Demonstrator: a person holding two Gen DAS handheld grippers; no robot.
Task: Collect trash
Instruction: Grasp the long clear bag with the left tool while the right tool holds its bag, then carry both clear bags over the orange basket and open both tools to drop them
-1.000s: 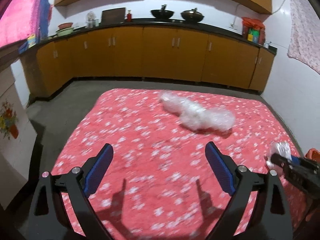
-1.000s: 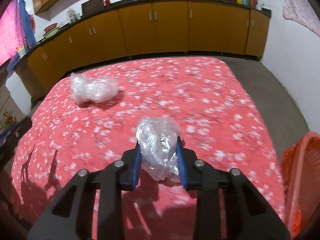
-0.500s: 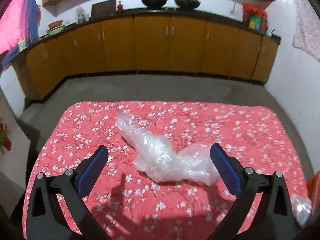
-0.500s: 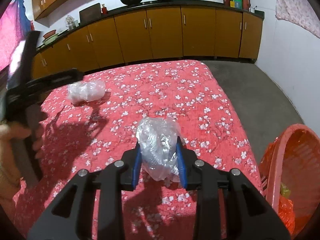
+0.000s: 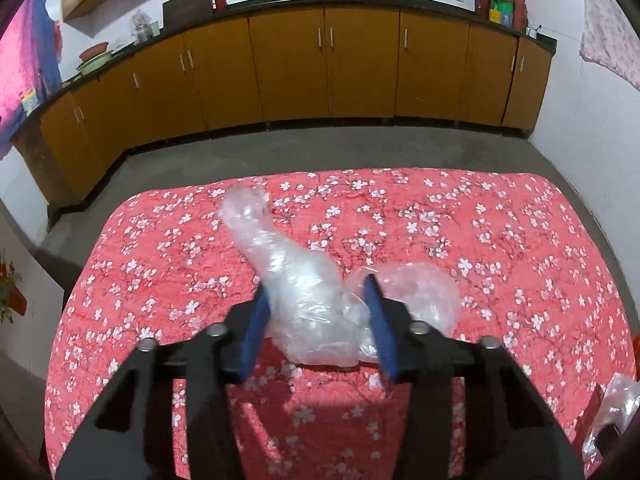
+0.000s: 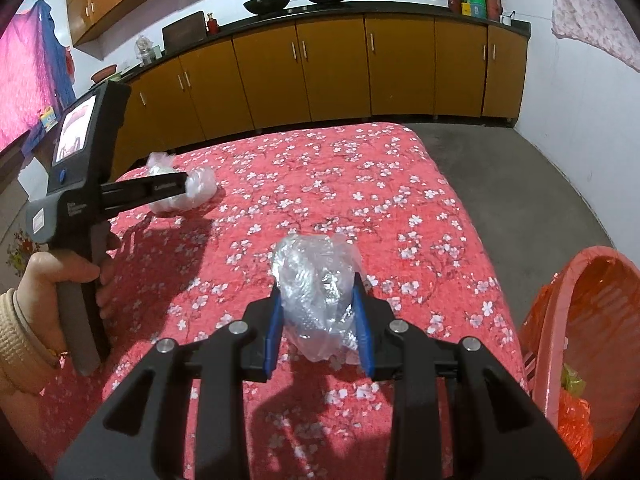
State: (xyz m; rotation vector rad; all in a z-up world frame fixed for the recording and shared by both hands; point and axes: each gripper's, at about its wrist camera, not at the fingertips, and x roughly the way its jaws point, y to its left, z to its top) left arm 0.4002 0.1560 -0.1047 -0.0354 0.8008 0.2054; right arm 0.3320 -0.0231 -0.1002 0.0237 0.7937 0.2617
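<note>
A long crumpled clear plastic bag (image 5: 276, 252) lies on the red flowered cloth (image 5: 500, 240). My left gripper (image 5: 316, 292) is closing its jaws on the bag's near end, and both blue pads touch the plastic. The same bag (image 6: 198, 184) shows in the right wrist view at the far left, beside the left tool held by a hand (image 6: 60, 276). My right gripper (image 6: 318, 292) is shut on a balled-up wad of clear plastic (image 6: 312, 264), lifted a little above the cloth. That wad (image 5: 616, 400) also peeks in at the lower right of the left wrist view.
A red plastic basket (image 6: 576, 276) with an orange liner and some trash stands on the floor past the cloth's right edge. Orange cabinets (image 5: 328, 72) with a dark counter line the far wall. Grey floor (image 5: 320, 148) runs between them and the cloth.
My left gripper came forward over the long bag, and its wide-open jaws closed in on the near end. The right gripper kept its wad and shifted only slightly.
</note>
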